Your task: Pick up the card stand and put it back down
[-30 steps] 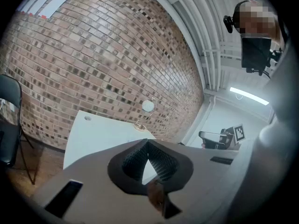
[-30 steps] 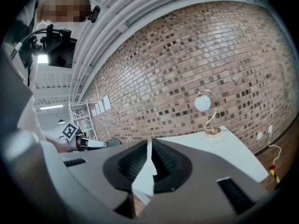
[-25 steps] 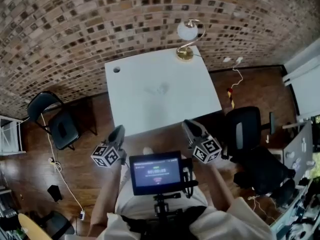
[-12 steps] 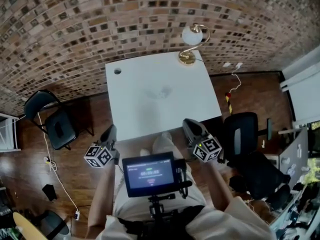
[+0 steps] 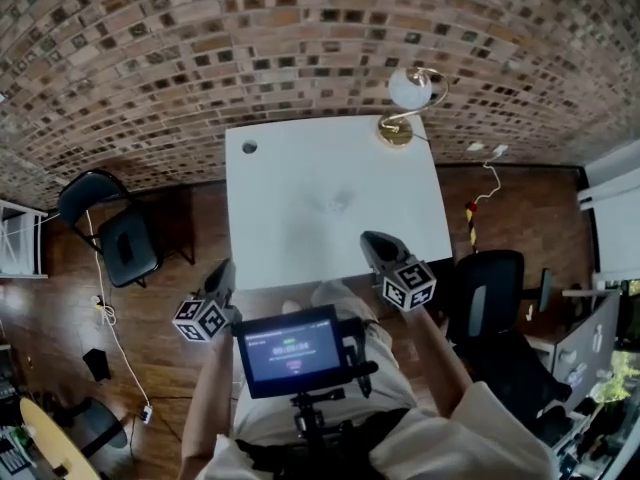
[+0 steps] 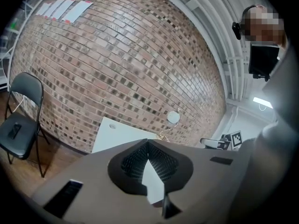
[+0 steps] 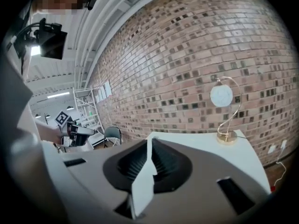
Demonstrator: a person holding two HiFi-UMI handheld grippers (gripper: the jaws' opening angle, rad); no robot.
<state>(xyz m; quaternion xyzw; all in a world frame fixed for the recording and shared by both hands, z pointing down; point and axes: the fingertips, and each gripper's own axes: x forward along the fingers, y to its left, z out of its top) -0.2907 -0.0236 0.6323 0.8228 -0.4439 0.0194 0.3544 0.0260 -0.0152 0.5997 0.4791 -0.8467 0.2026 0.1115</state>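
Note:
The card stand [image 5: 330, 204] is a small clear piece, faint against the middle of the white table [image 5: 290, 168]. My right gripper [image 5: 371, 239] reaches over the table's near edge, short of the stand and to its right; its jaws are shut with nothing between them. My left gripper [image 5: 225, 268] hangs off the table's near left corner, over the floor, also shut and holding nothing. In the left gripper view the left gripper [image 6: 147, 142] points at the table [image 6: 117, 132]. In the right gripper view the right gripper [image 7: 149, 139] points along the table [image 7: 196, 141]. Neither gripper view shows the stand.
A gold lamp with a white globe [image 5: 405, 103] stands at the table's far right corner, and a cable hole [image 5: 249, 147] sits at its far left. A black folding chair [image 5: 115, 233] is to the left, an office chair [image 5: 490, 288] to the right. A brick wall [image 5: 300, 38] runs behind.
The right gripper has moved forward from short of the table to over its near edge. The left gripper has drifted a little to the left. Both stayed shut.

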